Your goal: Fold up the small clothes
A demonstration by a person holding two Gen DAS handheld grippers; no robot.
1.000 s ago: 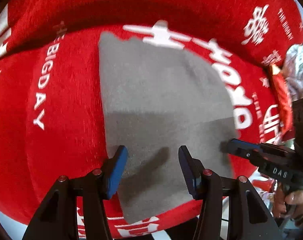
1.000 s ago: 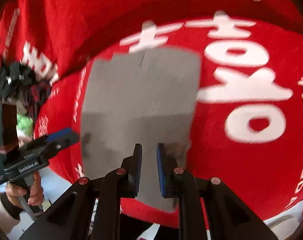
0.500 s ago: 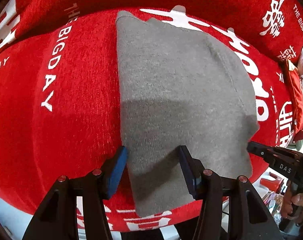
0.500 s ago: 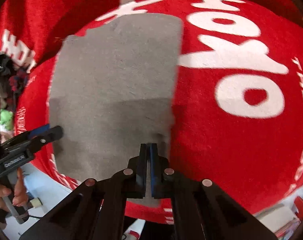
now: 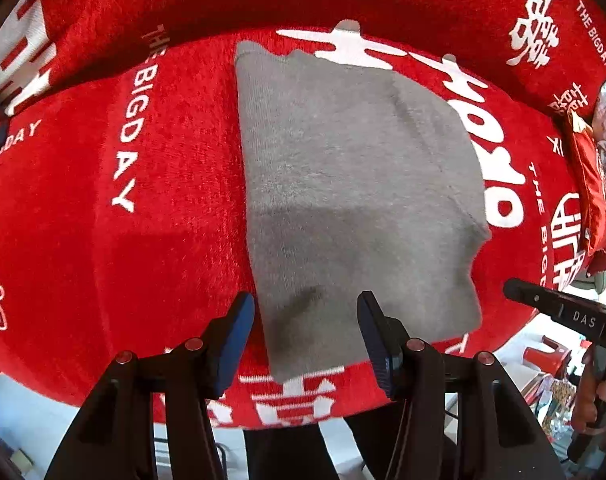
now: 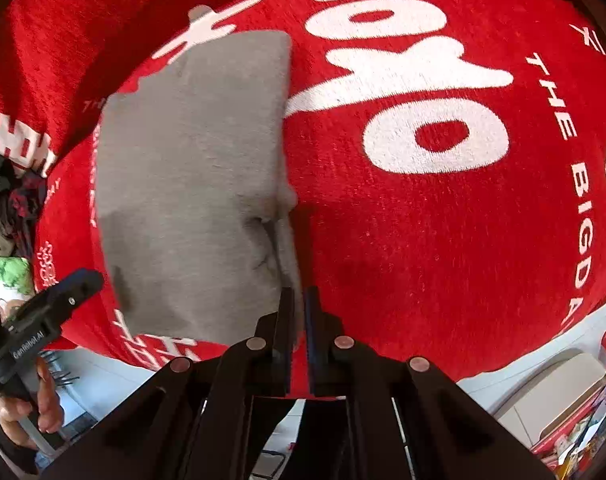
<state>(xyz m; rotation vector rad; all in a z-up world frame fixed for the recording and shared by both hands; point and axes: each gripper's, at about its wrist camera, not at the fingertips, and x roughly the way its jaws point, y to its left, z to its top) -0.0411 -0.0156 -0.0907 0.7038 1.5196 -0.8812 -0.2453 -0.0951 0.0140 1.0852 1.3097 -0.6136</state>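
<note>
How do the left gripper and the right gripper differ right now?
The left gripper stands open, its blue pads apart above the gray cloth; the right gripper is shut. The left one holds nothing, while the right one pinches the cloth's edge, which puckers there. Both are black with blue pads, over the red blanket.

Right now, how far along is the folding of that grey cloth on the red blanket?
Done: the grey cloth lies flat on the red blanket. In hand: the right tongs are shut on its near right edge, puckering it; the left tongs hang open above the near edge. Left: carrying that edge over to make the fold.
</note>
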